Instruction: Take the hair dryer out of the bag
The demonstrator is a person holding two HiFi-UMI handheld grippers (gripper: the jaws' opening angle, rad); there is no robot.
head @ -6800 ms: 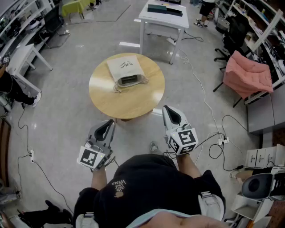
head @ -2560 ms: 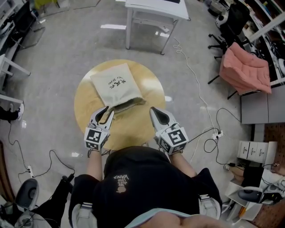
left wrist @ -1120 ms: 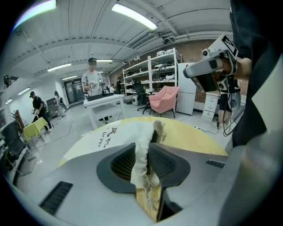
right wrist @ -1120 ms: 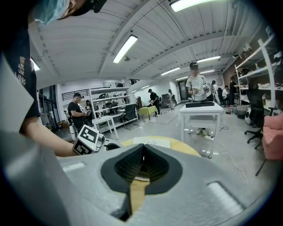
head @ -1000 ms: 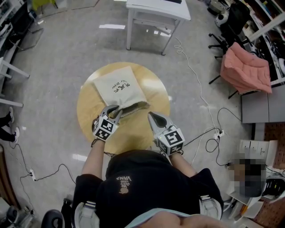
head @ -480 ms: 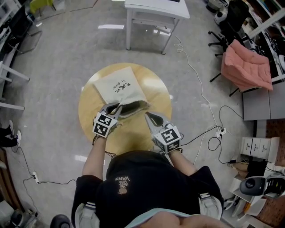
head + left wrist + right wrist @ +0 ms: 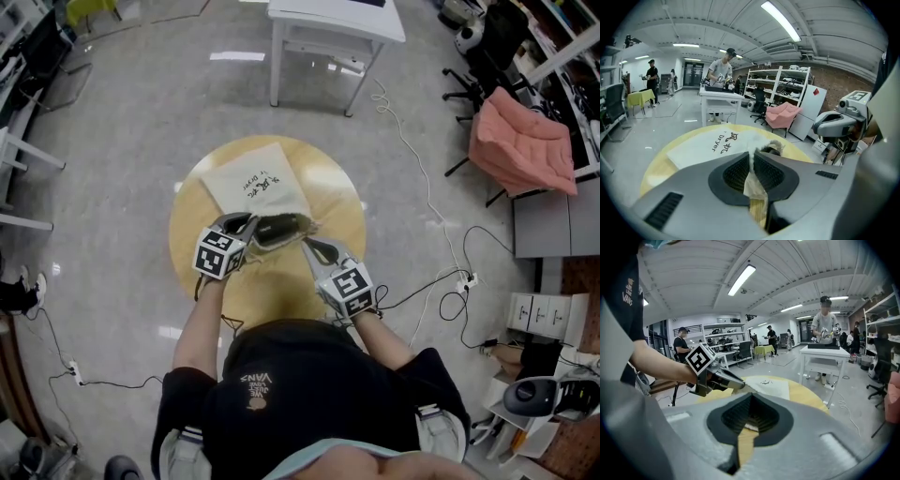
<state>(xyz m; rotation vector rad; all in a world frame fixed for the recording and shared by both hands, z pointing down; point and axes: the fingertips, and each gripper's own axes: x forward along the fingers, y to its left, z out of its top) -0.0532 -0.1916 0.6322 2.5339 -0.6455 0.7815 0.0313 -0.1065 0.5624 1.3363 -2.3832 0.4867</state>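
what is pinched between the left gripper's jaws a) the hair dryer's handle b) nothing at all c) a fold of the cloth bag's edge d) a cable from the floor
c: in the left gripper view, the left gripper has jaws that have just been closing and now pinch a beige fold from the open edge of the bag.

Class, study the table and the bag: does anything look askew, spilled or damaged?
Nothing is spilled or damaged. The bag lies slanted on the table, and one corner of its mouth is pulled up, because the left gripper has just closed its jaws on the cloth there.
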